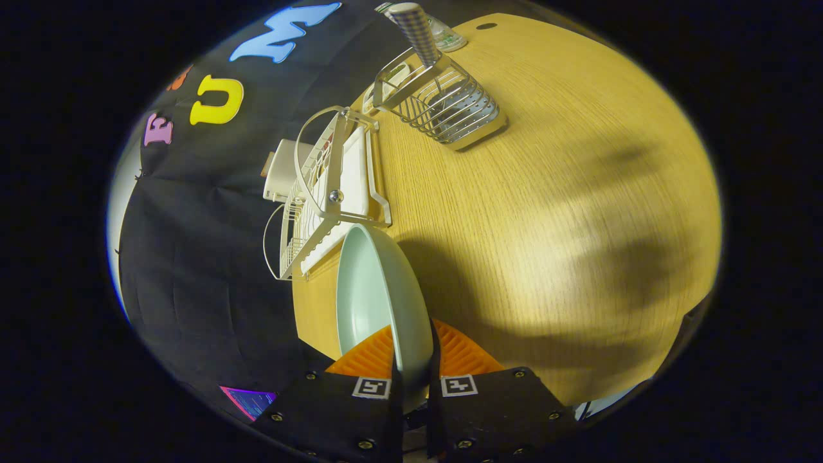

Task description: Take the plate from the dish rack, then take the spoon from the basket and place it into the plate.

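Note:
A pale mint plate [376, 296] stands on edge between my fingers, and my gripper [415, 366] is shut on its rim. The view is rolled sideways, so the wooden table [566, 212] runs up the scene. Beyond the plate, the white wire dish rack [328, 193] on its white tray sits at the table's edge by the black cloth wall. Farther on stands a wire basket [443, 103] with a checked handle [415, 29] sticking out of it, likely the spoon; its bowl is hidden inside the basket.
A clear bottle [447, 35] stands behind the basket. A white box [283, 170] shows beyond the rack. A small hole [486, 26] marks the table's far corner. Broad bare wood spreads beside the plate, crossed by soft shadows.

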`<state>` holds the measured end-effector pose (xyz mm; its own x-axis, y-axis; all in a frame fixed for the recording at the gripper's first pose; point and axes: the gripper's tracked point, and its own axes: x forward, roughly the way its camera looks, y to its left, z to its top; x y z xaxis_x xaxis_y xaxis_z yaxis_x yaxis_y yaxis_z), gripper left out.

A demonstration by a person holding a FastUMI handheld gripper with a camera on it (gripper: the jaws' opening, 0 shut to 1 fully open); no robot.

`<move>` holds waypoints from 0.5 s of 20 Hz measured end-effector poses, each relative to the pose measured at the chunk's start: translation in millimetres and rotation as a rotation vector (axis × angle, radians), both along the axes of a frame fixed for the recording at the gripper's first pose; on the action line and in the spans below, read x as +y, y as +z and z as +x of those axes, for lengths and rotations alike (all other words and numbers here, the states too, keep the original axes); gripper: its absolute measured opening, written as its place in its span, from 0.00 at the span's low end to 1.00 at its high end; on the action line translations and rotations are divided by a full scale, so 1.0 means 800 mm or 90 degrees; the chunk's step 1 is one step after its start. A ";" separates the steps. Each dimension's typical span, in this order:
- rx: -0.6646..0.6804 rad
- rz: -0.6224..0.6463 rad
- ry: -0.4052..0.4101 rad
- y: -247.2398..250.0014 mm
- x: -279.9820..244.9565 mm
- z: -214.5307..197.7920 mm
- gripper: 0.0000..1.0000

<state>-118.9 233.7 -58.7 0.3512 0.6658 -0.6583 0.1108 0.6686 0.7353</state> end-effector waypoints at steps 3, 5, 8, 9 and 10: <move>0.004 -0.031 0.008 -0.018 -0.012 0.006 0.14; 0.000 -0.028 0.010 -0.016 -0.015 0.010 0.14; -0.029 -0.056 0.023 -0.009 -0.018 0.015 0.16; -0.057 -0.077 0.034 -0.007 -0.018 0.015 0.16; -0.085 -0.115 0.042 -0.005 -0.024 0.019 0.19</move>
